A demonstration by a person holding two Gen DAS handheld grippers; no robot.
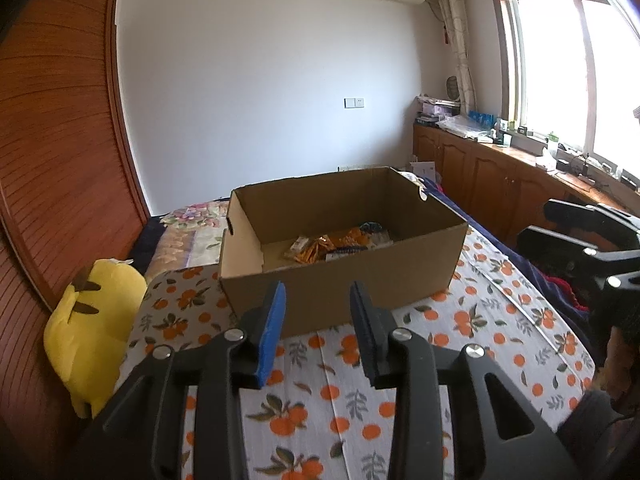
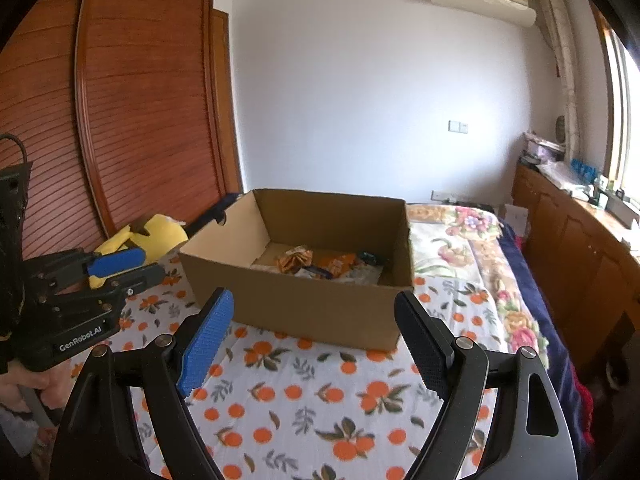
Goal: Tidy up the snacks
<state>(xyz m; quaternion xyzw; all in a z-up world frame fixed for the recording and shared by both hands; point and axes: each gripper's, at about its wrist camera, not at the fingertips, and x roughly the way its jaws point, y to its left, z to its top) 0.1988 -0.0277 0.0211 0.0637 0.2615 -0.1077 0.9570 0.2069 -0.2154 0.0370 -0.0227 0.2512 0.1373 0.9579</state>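
Since both of your grippers hang empty above the orange-print cloth (image 2: 320, 400), what matters is how the cardboard box (image 1: 340, 292) lies from each. Your left gripper (image 1: 318, 320) has its jaws set to a narrow gap with nothing between them; your right gripper (image 2: 312, 344) stands wide open, also holding nothing. Straight ahead of both, the box sits on the cloth with its near wall just beyond the fingertips. Its long axis seems to run across your line of reach, angled a little. The snacks (image 1: 340, 244) lie inside on the box floor, gathered toward the far right corner as the left camera sees them, and no loose packet shows on the cloth. I judge the right gripper better placed for reaching in, since it is already wide. Beyond the box, a yellow plush toy (image 1: 96, 320) rests by the wooden wardrobe (image 1: 60, 140).
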